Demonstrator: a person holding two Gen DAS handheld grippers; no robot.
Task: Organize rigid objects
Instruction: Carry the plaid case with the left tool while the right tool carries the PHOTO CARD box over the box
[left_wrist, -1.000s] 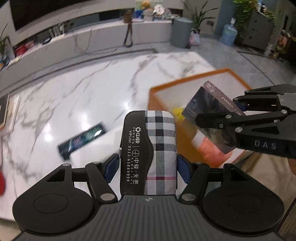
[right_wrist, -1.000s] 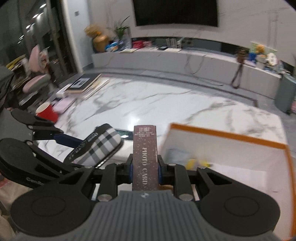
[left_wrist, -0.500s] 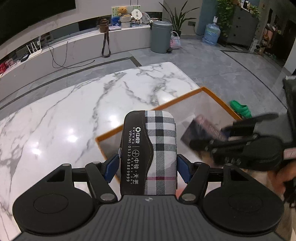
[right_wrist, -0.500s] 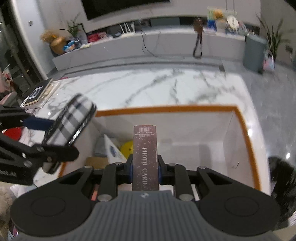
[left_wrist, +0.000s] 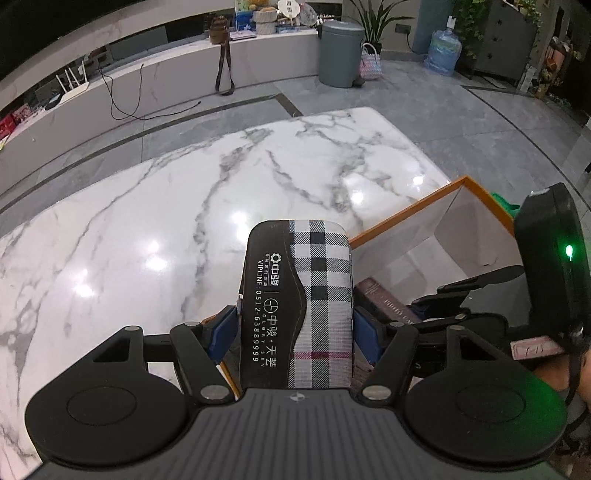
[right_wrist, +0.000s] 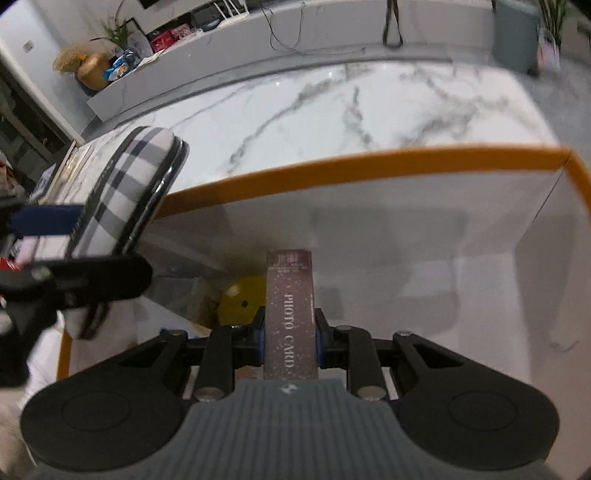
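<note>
Gripping a rounded, hard case covered in black-and-white plaid fabric with a black printed band (left_wrist: 297, 306), the left gripper (left_wrist: 295, 326) is holding its blue-padded jaws spread wide against the case's two long sides. The case is pointing out over a white marble tabletop with grey veins (left_wrist: 184, 206), at the near corner of an open white box with an orange rim (left_wrist: 402, 218). The right gripper (right_wrist: 289, 341) is clamping its jaws nearly together on a thin maroon box printed "PHOTO CARD" (right_wrist: 290, 314), which is standing on edge and hanging inside the open box, above its white floor. A round yellow object (right_wrist: 242, 301) is lying at the bottom, just left of the card box. A person's hand (left_wrist: 554, 373) is showing behind the right gripper.
</note>
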